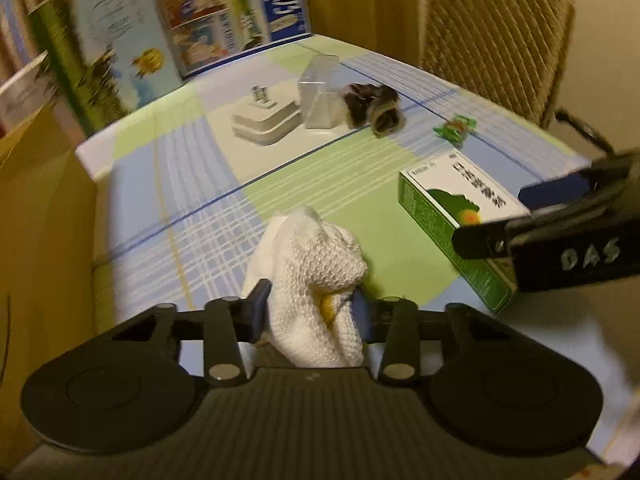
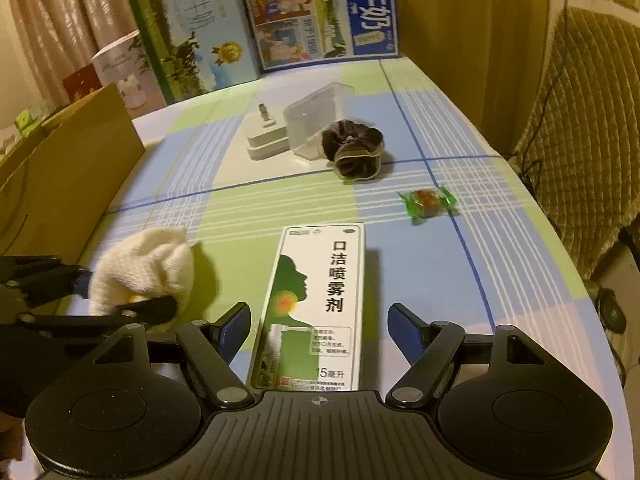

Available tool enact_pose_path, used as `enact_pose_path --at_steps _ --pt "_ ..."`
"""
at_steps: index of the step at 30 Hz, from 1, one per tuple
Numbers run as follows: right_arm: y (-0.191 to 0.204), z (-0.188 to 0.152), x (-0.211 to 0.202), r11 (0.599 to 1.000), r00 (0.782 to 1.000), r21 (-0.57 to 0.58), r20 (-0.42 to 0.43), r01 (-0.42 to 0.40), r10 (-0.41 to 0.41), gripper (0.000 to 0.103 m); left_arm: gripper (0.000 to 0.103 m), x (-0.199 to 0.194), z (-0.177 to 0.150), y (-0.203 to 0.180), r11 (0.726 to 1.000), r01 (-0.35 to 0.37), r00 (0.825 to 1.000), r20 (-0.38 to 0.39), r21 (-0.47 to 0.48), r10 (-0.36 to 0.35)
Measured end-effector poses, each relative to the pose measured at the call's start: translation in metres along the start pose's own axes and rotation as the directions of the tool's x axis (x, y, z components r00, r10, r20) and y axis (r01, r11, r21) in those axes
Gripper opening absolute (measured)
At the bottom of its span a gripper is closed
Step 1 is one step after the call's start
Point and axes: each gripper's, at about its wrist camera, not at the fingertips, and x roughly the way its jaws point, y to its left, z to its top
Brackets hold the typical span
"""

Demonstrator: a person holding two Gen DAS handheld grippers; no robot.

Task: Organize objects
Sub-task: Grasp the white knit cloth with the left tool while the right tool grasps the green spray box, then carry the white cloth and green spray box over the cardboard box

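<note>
L gripper (image 1: pixel 308 300) clamped, R gripper (image 2: pixel 318 326) agape

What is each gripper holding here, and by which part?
Left gripper pinches the white cloth at its near end. Right gripper straddles the green box, pads apart, holding nothing.

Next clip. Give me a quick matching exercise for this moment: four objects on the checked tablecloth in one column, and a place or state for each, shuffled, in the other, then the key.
Things:
1. white knitted cloth
2. green and white spray box
3. brown scrunchie
4. green-wrapped candy

Places or states:
A. lying alone, to the right of the scrunchie and nearer the camera
B. flat on the cloth between the right gripper's open fingers
C. beside the tipped clear plastic box
D. pinched in the left gripper

Pairs: 1-D, 2-B, 3-C, 4-A
</note>
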Motion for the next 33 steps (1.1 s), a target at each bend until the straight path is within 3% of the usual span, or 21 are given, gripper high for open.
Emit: enact_pose_path --at_steps 7,10,13,22,33 --pt "0.013 -0.002 0.014 0.996 0.999 -0.086 -0.013 0.037 -0.039 0.071 0.034 -0.023 -0.012 0.012 0.99 0.021 1.0 0.0 -0.142 -0.021" --pt "0.016 -0.005 0.017 0.993 0.998 -0.11 -0.026 0.053 -0.056 0.056 0.034 -0.026 -0.015 0.011 0.989 0.019 1.0 -0.004 -0.15 -0.02" --pt "0.013 -0.004 0.012 0.995 0.998 -0.084 -0.032 0.048 -0.051 0.053 0.034 -0.029 -0.017 0.011 0.986 0.025 1.0 -0.005 -0.162 -0.026" --pt "0.024 -0.014 -0.047 0.999 1.0 -0.038 0.002 0.008 -0.008 0.053 0.034 -0.064 -0.016 0.009 0.977 0.036 0.999 0.018 -0.21 -0.033" --pt "0.051 -0.026 -0.127 0.999 0.998 -0.033 0.065 -0.017 0.019 0.053 0.034 -0.142 -0.027 0.007 0.96 0.053 0.997 0.063 -0.274 -0.037"
